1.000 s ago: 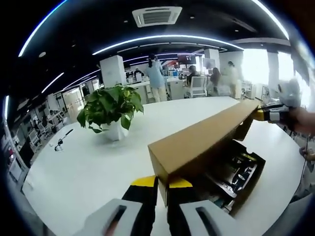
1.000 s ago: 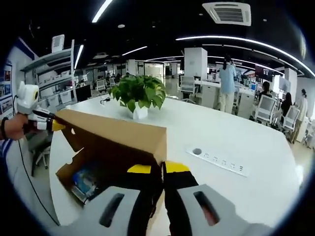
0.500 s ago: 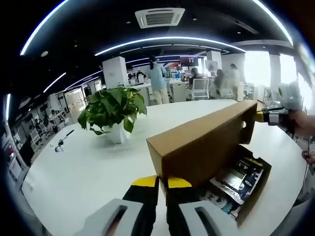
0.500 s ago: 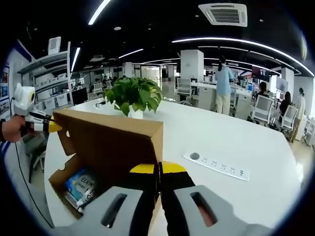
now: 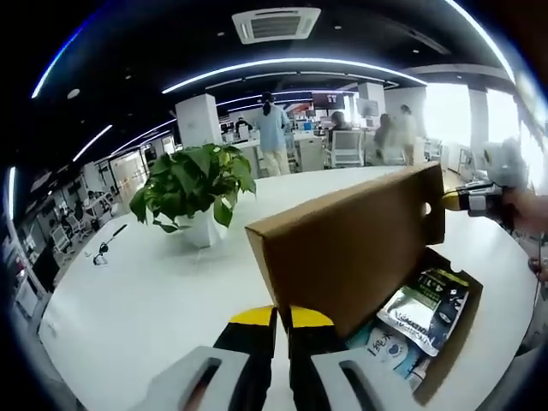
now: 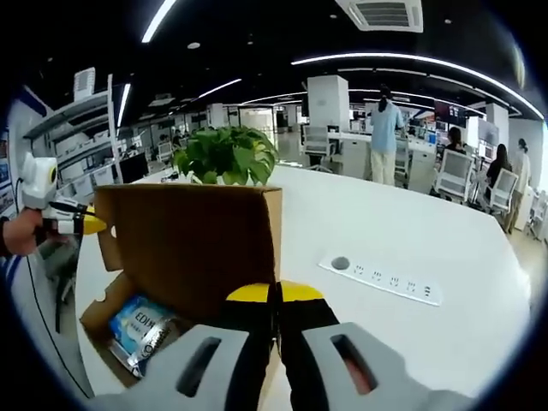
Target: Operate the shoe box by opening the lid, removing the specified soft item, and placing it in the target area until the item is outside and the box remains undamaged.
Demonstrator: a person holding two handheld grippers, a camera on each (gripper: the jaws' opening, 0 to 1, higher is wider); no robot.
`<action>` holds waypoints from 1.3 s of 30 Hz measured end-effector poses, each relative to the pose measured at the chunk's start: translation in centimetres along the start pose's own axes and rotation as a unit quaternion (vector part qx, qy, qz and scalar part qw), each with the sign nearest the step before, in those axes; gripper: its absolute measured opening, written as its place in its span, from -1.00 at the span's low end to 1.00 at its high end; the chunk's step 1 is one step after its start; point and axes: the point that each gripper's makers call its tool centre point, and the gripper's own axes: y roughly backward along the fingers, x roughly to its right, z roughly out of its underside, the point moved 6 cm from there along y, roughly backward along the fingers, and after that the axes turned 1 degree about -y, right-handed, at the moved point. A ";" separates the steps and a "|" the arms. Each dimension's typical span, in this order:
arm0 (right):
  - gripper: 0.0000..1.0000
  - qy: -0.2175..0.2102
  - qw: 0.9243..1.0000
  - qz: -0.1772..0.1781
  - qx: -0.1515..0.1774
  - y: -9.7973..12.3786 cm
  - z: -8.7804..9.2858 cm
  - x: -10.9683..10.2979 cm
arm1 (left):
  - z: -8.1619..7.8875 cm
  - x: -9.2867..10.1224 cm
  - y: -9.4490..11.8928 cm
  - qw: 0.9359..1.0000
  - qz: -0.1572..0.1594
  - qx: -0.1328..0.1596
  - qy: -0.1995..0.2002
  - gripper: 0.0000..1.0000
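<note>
Nearest in the left gripper view, the left gripper (image 5: 282, 317) has its yellow-tipped fingers (image 5: 251, 318) pinched narrow on one end of the cardboard lid (image 5: 351, 248). In the right gripper view the right gripper (image 6: 275, 293) pinches the other end of the lid (image 6: 193, 244) the same way. Gripping both ends likely keeps the hinged flap square so it does not tear. The lid stands nearly upright, plain brown corrugated card, flat with folded edges and a small round hole near one end.

Just behind it sits the open shoe box (image 5: 452, 338) on the white worktop (image 5: 145, 291). The soft item, a glossy blue-and-white packet (image 5: 421, 304), lies flat inside the box, not yet out; it shows again in the right gripper view (image 6: 141, 324). It looks crinkly and pliable.

Further out on the smooth worktop stands a leafy potted plant (image 5: 193, 184) in a white pot, and a white power strip (image 6: 385, 280) lies to the right in the right gripper view. Far back is office space with people.
</note>
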 end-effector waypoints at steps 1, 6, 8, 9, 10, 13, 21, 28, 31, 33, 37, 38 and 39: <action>-1.00 -0.001 1.000 0.000 -0.004 -0.1 0.2 0.1 | 0.0 0.0 -0.1 1.000 0.000 -0.001 0.000 -0.93; -1.00 -0.029 0.999 -0.006 -0.013 -0.5 0.7 0.6 | 0.3 -0.1 -0.4 1.000 -0.001 -0.006 0.001 -0.93; -1.00 -0.031 0.999 -0.008 -0.012 -0.7 0.7 0.7 | 0.5 -0.1 -0.7 1.000 -0.001 -0.008 -0.001 -0.93; -1.00 -0.031 0.999 -0.008 -0.013 -0.8 0.7 0.7 | 0.6 -0.1 -0.8 1.000 -0.002 -0.008 -0.002 -0.93; -1.00 -0.031 0.999 -0.008 -0.015 -1.0 0.8 0.7 | 0.7 -0.1 -1.1 1.000 -0.002 -0.011 -0.002 -0.93; -1.00 -0.033 0.999 -0.004 -0.020 -1.4 1.1 0.7 | 0.9 -0.1 -1.4 1.000 -0.003 -0.016 -0.001 -0.92; -1.00 -0.025 0.998 0.000 -0.049 -1.8 2.7 0.7 | 2.1 0.1 -2.3 0.999 -0.005 -0.031 -0.003 -0.92; -1.00 -0.032 0.998 0.004 -0.051 -2.4 2.9 0.7 | 2.8 0.3 -2.8 0.999 -0.006 -0.046 -0.003 -0.91; -1.00 -0.035 0.998 0.005 -0.056 -2.7 3.3 0.7 | 2.9 0.3 -3.0 0.999 -0.007 -0.051 0.000 -0.91; -1.00 -0.035 0.998 0.005 -0.058 -2.8 3.4 0.7 | 2.9 0.3 -3.2 0.999 -0.008 -0.053 -0.001 -0.91; -1.00 -0.039 0.997 0.006 -0.060 -3.1 3.6 0.8 | 3.0 0.2 -3.6 0.998 -0.008 -0.058 -0.001 -0.90; -0.99 -0.040 0.997 0.006 -0.061 -3.2 3.7 0.9 | 3.0 0.2 -3.7 0.998 -0.008 -0.059 -0.002 -0.90; -0.99 -0.041 0.997 0.006 -0.063 -3.3 3.8 1.0 | 3.0 0.2 -3.8 0.998 -0.008 -0.060 -0.002 -0.89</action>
